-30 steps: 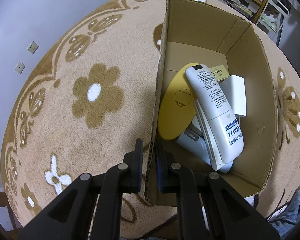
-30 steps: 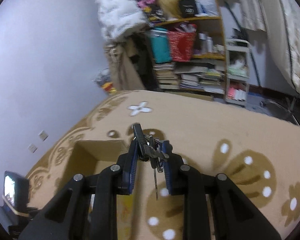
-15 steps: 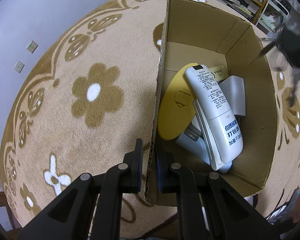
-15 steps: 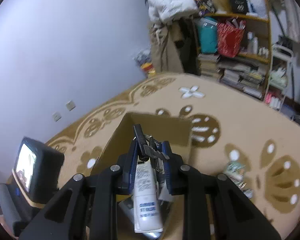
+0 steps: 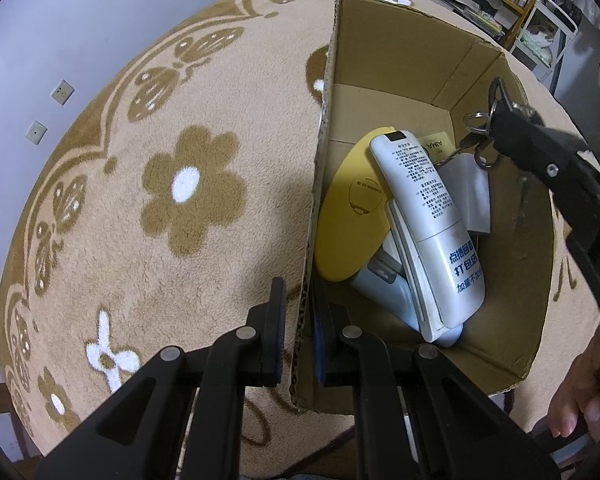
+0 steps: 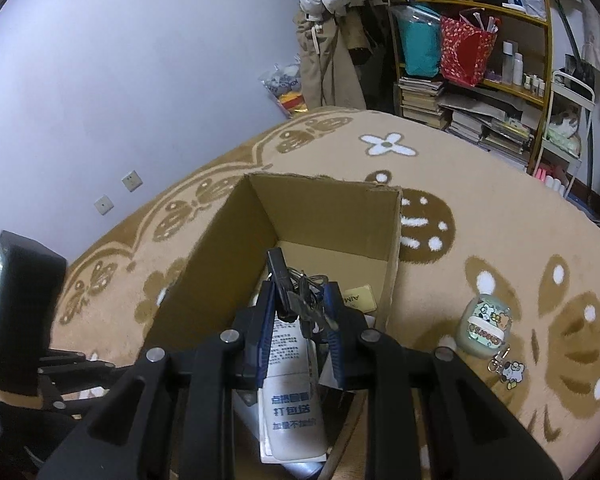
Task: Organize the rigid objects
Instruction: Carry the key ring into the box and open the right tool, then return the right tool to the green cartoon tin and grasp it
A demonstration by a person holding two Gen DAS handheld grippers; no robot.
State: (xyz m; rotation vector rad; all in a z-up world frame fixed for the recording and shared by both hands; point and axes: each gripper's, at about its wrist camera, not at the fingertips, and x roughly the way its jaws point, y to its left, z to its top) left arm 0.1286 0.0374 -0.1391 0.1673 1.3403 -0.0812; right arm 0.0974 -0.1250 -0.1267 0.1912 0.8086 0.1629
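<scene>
Keys (image 6: 303, 300) pinched in the right hand-held gripper (image 6: 300, 312) now hang over the open cardboard box (image 5: 399, 60), where a second ago they were off to its side above the carpet (image 5: 160, 220). Left hand-held gripper (image 5: 298, 320) stays clamped on the box's near wall, steadying it. Judging by this, only the release remains before the keys join the white remote (image 5: 423, 216) inside.

A lived-in home room: flowered carpet (image 6: 479, 200), crammed bookshelf (image 6: 471, 80) (hanging coats (image 6: 331, 40) beside).

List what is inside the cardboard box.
In the cardboard box: a white remote lying across a yellow oval piece, a grey-white device, a grey block and a tan card. Anything beneath them is covered.
</scene>
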